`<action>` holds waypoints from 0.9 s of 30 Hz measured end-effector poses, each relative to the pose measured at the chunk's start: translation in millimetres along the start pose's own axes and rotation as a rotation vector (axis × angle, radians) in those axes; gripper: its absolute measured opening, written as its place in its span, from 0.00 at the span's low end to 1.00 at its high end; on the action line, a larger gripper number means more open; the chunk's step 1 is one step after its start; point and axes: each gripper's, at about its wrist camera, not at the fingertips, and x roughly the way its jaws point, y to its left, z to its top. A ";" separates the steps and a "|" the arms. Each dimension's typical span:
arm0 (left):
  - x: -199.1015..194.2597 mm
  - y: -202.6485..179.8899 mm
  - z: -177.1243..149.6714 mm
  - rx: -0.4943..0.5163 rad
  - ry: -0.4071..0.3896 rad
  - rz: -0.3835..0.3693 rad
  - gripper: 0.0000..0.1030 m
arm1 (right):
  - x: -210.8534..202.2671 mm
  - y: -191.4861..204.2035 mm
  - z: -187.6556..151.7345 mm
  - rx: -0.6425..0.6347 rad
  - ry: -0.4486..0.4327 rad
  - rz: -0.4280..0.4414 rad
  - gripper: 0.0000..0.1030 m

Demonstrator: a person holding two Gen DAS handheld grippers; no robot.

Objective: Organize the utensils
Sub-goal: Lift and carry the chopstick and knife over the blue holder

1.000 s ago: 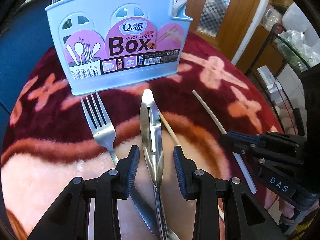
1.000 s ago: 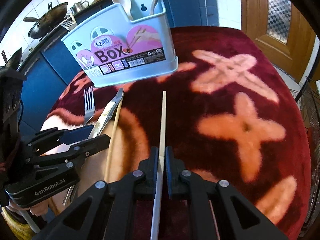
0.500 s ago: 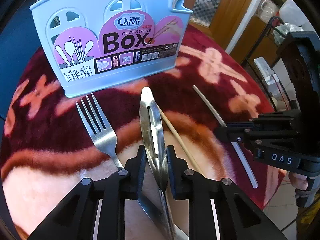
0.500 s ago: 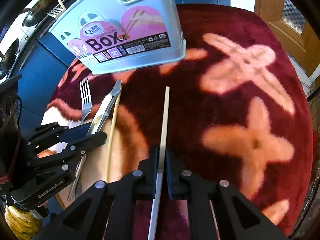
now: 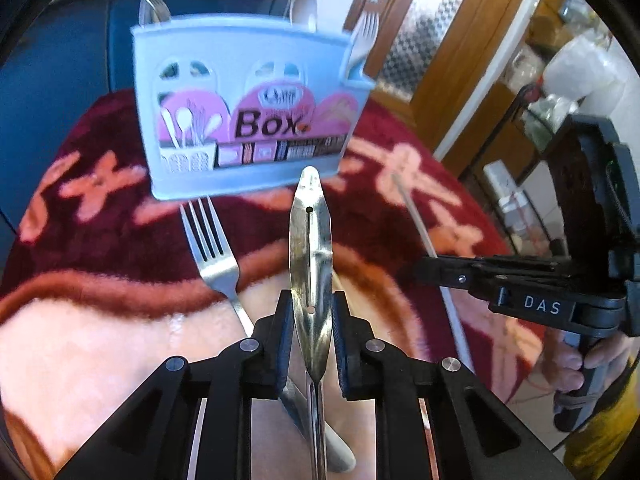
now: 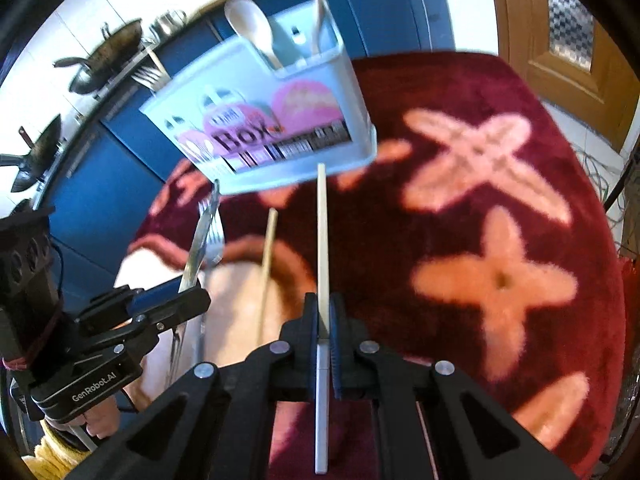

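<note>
A light-blue "Box" utensil holder (image 5: 248, 120) (image 6: 272, 136) stands at the back of the red patterned cloth, with a spoon and forks in it. My left gripper (image 5: 312, 320) is shut on steel tongs (image 5: 311, 248), lifted with the tip toward the holder. My right gripper (image 6: 324, 324) is shut on a pale chopstick (image 6: 322, 232), raised and pointing at the holder. A steel fork (image 5: 212, 252) lies on the cloth left of the tongs. A wooden chopstick (image 6: 266, 264) lies on the cloth between the grippers.
The round table's cloth (image 6: 496, 240) has orange cross motifs. A wooden door (image 5: 448, 52) and shelving stand to the right. Blue cabinets (image 6: 120, 184) and hanging woks (image 6: 100, 68) lie behind. The right gripper body (image 5: 532, 296) shows in the left wrist view.
My left gripper closed on the tongs and lifted them. My right gripper raised the pale chopstick off the cloth toward the holder.
</note>
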 end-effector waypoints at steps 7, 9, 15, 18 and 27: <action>-39.4 0.5 6.1 -0.011 -0.143 -0.023 0.18 | -27.9 20.6 1.1 -0.038 -0.161 -0.010 0.07; -49.2 0.8 11.2 -0.015 -0.178 -0.028 0.18 | -34.5 25.6 3.8 -0.054 -0.201 -0.026 0.07; -74.0 3.5 28.9 -0.018 -0.271 -0.029 0.18 | -54.9 39.0 14.0 -0.103 -0.318 -0.078 0.07; -81.8 6.2 39.5 -0.020 -0.306 -0.033 0.18 | -62.4 42.0 21.8 -0.107 -0.361 -0.085 0.07; -93.1 17.3 82.7 -0.026 -0.401 0.016 0.18 | -64.2 39.4 38.4 -0.102 -0.405 -0.086 0.07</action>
